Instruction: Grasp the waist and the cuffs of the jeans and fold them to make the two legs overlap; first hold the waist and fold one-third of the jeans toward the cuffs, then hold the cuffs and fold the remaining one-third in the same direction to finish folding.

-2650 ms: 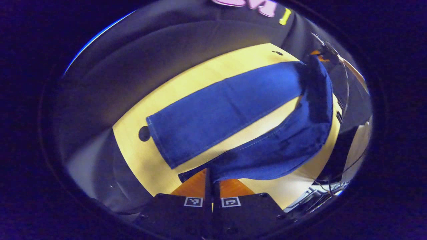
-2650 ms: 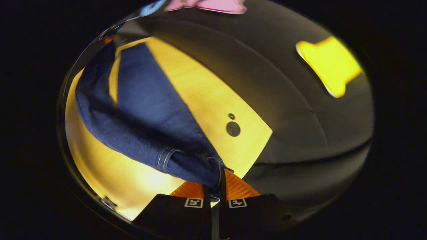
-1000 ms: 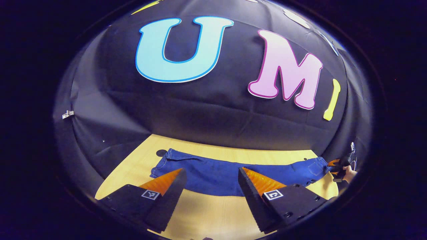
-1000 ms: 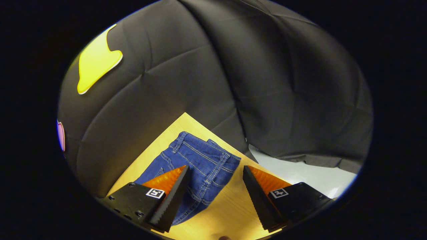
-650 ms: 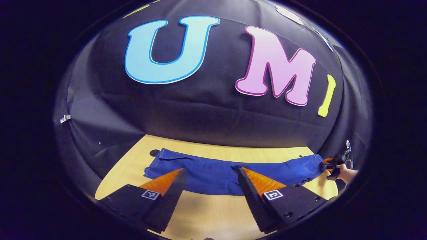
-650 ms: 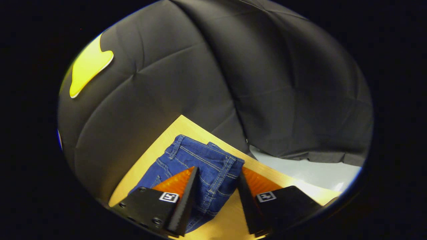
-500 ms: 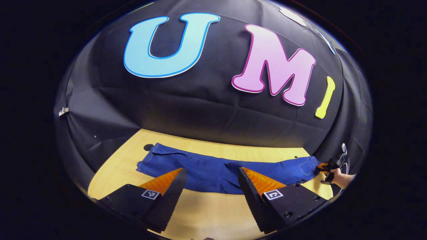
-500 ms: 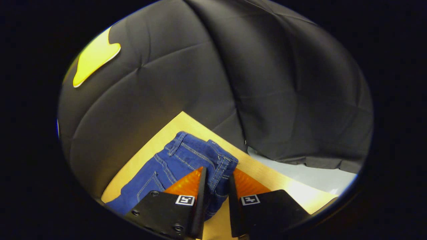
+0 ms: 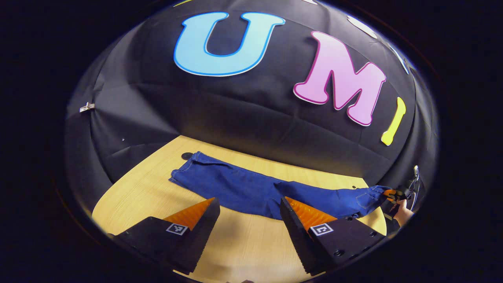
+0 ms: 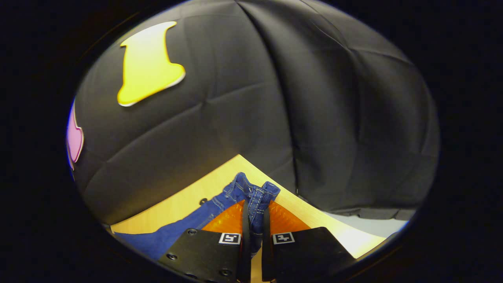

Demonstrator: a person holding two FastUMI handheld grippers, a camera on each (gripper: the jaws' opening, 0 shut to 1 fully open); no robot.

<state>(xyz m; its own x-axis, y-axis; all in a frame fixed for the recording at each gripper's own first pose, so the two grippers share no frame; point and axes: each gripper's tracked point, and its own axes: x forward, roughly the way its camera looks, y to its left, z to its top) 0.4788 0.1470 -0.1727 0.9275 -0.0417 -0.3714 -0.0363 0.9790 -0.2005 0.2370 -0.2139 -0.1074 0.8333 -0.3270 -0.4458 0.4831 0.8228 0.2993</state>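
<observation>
The jeans [image 9: 251, 190] are lying lengthwise on the bench [image 9: 157, 192], legs overlapped. The right claw [image 10: 253, 232] is gripping their bunched waist [image 10: 255, 196]; the left claw [image 9: 247, 220] is hanging released near the legs.

Stitched denim jeans [image 9: 251, 190], smooth matt wood table [image 9: 149, 192], matt cloth wall [image 10: 275, 110]

From my left gripper [image 9: 248, 214], bare desk [image 9: 153, 188] lies open before the jeans [image 9: 251, 188]; the booth wall [image 9: 243, 118] closes in just behind them, blocking passage beyond.
</observation>
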